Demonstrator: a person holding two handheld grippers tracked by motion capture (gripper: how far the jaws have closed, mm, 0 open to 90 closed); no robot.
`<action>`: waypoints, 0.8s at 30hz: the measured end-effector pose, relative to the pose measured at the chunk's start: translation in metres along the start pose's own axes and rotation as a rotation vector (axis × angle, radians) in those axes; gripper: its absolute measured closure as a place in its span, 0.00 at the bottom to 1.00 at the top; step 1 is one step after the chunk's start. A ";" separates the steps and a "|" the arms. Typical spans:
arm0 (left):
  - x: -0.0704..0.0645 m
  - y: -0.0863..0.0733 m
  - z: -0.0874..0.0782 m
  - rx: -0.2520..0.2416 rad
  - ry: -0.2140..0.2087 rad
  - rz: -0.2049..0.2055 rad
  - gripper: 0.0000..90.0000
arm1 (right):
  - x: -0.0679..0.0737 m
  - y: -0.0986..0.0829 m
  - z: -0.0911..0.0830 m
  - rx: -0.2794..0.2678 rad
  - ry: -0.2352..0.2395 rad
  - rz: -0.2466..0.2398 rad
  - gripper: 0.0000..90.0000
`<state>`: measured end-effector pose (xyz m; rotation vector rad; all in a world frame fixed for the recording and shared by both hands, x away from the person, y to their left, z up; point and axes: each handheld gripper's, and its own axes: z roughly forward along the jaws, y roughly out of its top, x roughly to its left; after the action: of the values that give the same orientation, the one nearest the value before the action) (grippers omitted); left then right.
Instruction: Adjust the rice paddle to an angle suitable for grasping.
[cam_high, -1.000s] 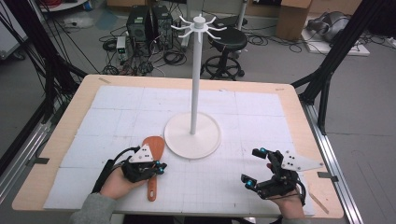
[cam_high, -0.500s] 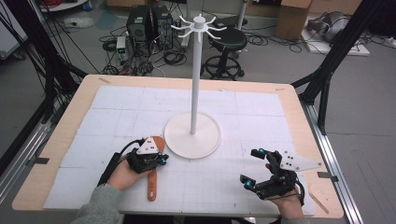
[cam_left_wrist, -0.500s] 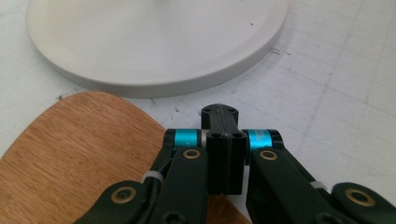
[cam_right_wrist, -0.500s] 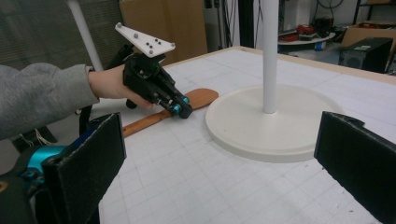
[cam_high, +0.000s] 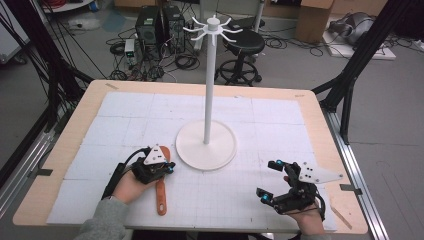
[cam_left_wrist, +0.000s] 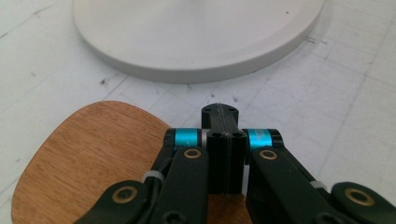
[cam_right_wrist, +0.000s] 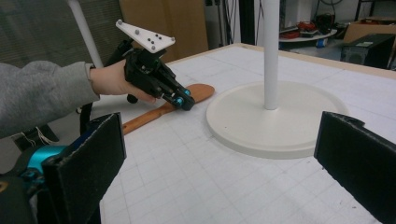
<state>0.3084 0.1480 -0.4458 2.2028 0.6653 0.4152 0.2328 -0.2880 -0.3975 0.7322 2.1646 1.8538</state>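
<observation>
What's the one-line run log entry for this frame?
left gripper: shut, over wooden spatula blade | right gripper: open, idle, holding nothing | white stand: upright mid-table, hooks bare

White hook stand (cam_high: 206, 145) mid-table; black stool (cam_high: 242, 42), perhaps computer towers (cam_high: 160, 25) behind.

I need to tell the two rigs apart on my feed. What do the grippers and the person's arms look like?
Both grippers are black linkage frames with cyan bands near the jaws and brass-coloured pivot pins. The left gripper and right gripper each carry a pale grey three-cornered plate with dark dots. A black cable trails from the left one. The left forearm wears a grey sleeve.
</observation>
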 end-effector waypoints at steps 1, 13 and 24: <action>0.002 -0.002 -0.002 -0.004 0.000 -0.011 1.00 | 0.000 0.000 0.000 0.000 0.000 0.000 0.01; 0.016 -0.033 -0.033 -0.029 0.014 -0.057 1.00 | 0.000 -0.002 0.003 0.027 -0.002 0.006 0.01; 0.015 -0.051 -0.053 -0.030 -0.002 -0.025 1.00 | 0.000 -0.003 0.005 0.037 -0.004 -0.001 0.01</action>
<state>0.2778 0.2164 -0.4489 2.1644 0.6810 0.4076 0.2342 -0.2844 -0.4014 0.7418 2.2015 1.8155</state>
